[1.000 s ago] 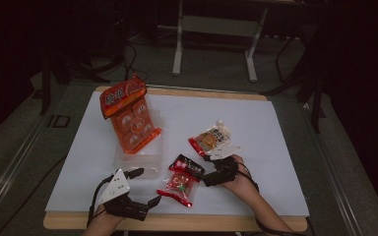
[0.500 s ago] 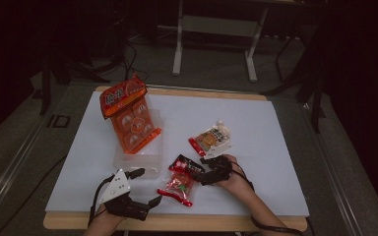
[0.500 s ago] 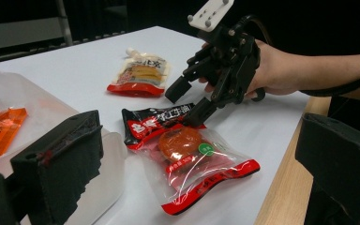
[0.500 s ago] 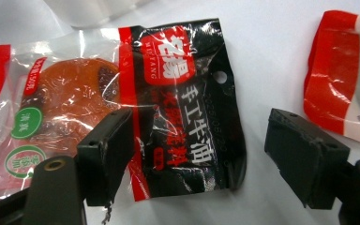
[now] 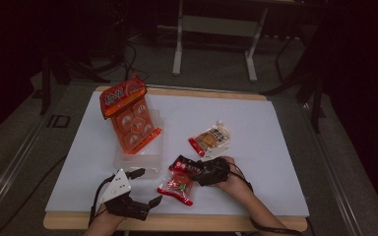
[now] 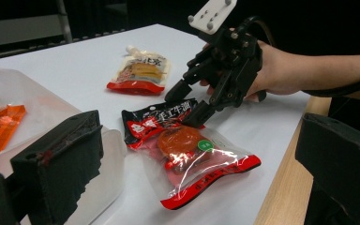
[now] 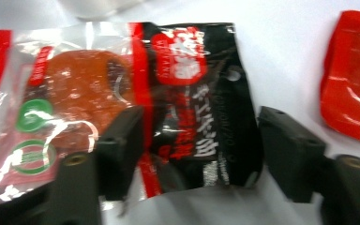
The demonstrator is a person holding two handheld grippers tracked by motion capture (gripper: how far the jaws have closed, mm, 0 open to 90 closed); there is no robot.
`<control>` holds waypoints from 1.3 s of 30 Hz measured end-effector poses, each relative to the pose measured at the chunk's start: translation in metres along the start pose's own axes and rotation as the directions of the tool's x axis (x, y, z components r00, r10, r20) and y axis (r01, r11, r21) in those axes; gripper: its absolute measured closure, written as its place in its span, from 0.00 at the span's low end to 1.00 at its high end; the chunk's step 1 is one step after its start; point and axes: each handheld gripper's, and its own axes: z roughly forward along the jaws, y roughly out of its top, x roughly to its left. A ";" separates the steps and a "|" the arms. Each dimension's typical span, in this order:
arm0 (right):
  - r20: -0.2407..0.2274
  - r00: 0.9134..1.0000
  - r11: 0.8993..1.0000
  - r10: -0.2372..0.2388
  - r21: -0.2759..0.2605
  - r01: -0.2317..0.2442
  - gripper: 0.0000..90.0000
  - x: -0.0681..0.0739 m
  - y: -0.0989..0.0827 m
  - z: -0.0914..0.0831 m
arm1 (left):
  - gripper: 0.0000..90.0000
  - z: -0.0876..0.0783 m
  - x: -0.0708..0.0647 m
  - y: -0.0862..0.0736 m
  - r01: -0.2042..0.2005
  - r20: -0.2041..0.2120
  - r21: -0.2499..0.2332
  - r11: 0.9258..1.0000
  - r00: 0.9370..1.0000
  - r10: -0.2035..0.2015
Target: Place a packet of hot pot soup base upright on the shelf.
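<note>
**Black pouch between the right jaws**

Lower left of the high view: left gripper [image 5: 144,189], jaws parted, nothing between them, well apart from the packets. Lower centre: small black foil snack pouch with red label [image 5: 187,167], flat on the white table sheet [image 5: 275,147], overlapping the clear red-edged packet of orange snack [image 5: 177,187]. Right of it: right gripper [image 5: 202,172], nearer by far, jaws just closing, straddling the pouch's short end; pads not yet pressing. Pouch's long axis runs away from the fingers.
</note>
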 end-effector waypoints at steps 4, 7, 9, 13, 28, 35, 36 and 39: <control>-0.005 1.000 1.000 -0.005 0.017 0.006 0.55 0.004 0.003 -0.001 | 0.02 0.000 0.000 0.000 0.000 0.001 0.001 1.000 1.000 0.000; -0.016 1.000 0.999 0.009 0.032 -0.009 0.68 0.006 0.005 -0.001 | 0.02 0.000 0.000 0.000 0.001 0.000 0.001 1.000 1.000 -0.001; -0.031 0.999 0.999 0.008 0.046 -0.007 0.80 0.009 0.007 -0.001 | 0.02 -0.001 0.000 0.000 0.001 0.000 0.000 1.000 1.000 -0.001; -0.045 0.998 0.997 0.032 0.076 -0.029 0.95 0.013 0.012 0.000 | 0.02 -0.001 0.000 0.000 -0.002 -0.001 0.002 1.000 1.000 0.002; -0.051 0.999 1.000 0.011 0.004 -0.011 0.97 0.022 0.023 -0.025 | 0.02 -0.002 0.002 0.002 0.015 -0.004 0.005 1.000 1.000 -0.015; -0.066 0.998 0.999 -0.021 -0.047 0.018 0.97 0.033 0.030 -0.043 | 0.02 -0.003 0.002 0.010 0.008 -0.004 -0.005 1.000 1.000 -0.008; -0.067 0.997 0.998 -0.028 -0.060 0.024 0.98 0.036 0.031 -0.047 | 0.02 -0.004 0.002 0.010 0.006 -0.005 -0.004 1.000 1.000 -0.006; -0.067 0.997 0.996 -0.040 -0.079 0.035 0.98 0.041 0.034 -0.054 | 0.02 -0.003 0.000 0.017 -0.008 0.006 -0.007 1.000 1.000 0.008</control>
